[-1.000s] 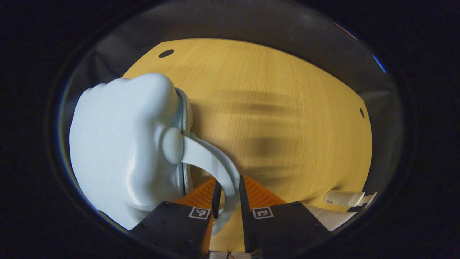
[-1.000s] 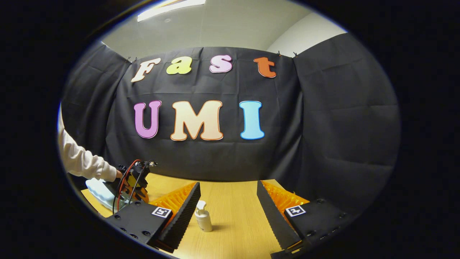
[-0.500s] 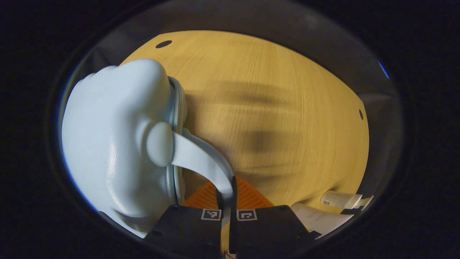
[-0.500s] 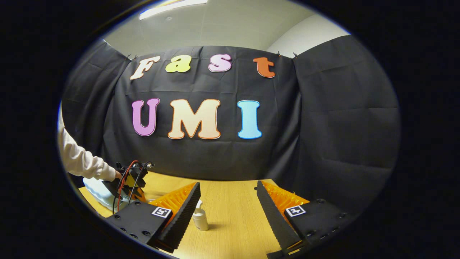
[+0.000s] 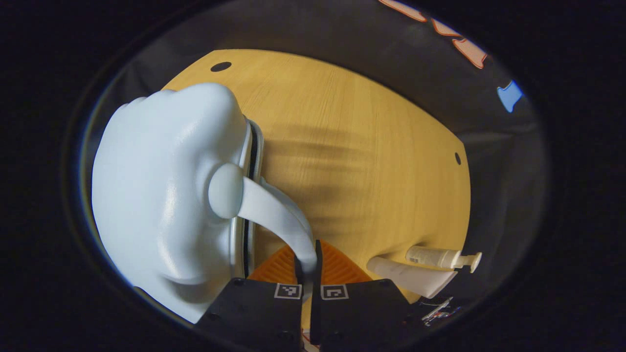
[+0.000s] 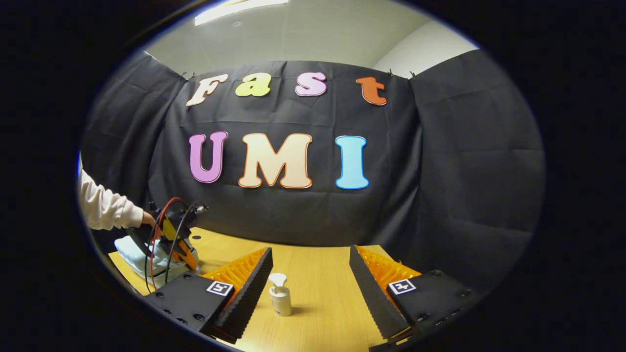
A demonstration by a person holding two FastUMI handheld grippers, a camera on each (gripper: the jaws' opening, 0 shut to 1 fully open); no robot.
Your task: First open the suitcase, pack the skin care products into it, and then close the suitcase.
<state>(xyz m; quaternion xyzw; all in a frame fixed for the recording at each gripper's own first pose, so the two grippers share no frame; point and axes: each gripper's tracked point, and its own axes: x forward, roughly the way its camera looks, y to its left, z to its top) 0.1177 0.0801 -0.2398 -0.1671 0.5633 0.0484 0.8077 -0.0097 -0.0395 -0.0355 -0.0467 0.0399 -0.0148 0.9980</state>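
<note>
The pale blue hard-shell suitcase [image 5: 161,195] lies on the wooden table at the left of the left gripper view. My left gripper [image 5: 307,254] is shut on its curved handle [image 5: 274,215]. A dark slit shows along the zip seam beside the handle. A white pump bottle [image 5: 435,256] and a white tube [image 5: 411,278] sit at the lower right. In the right gripper view my right gripper [image 6: 310,250] stands open above the table, with the pump bottle [image 6: 280,296] upright ahead of its fingers and untouched. Far left there, a sleeved hand [image 6: 105,208] holds the left gripper [image 6: 168,239] at the suitcase [image 6: 129,252].
The wooden table [image 5: 367,146] stretches bare to the right of the suitcase, with a small dark hole [image 5: 221,66] near its far corner. Black cloth walls close the booth behind the table [image 6: 318,313].
The left gripper closed on the suitcase handle and then rose with it, and a dark slit has appeared at the zip seam. The right gripper has barely shifted.
</note>
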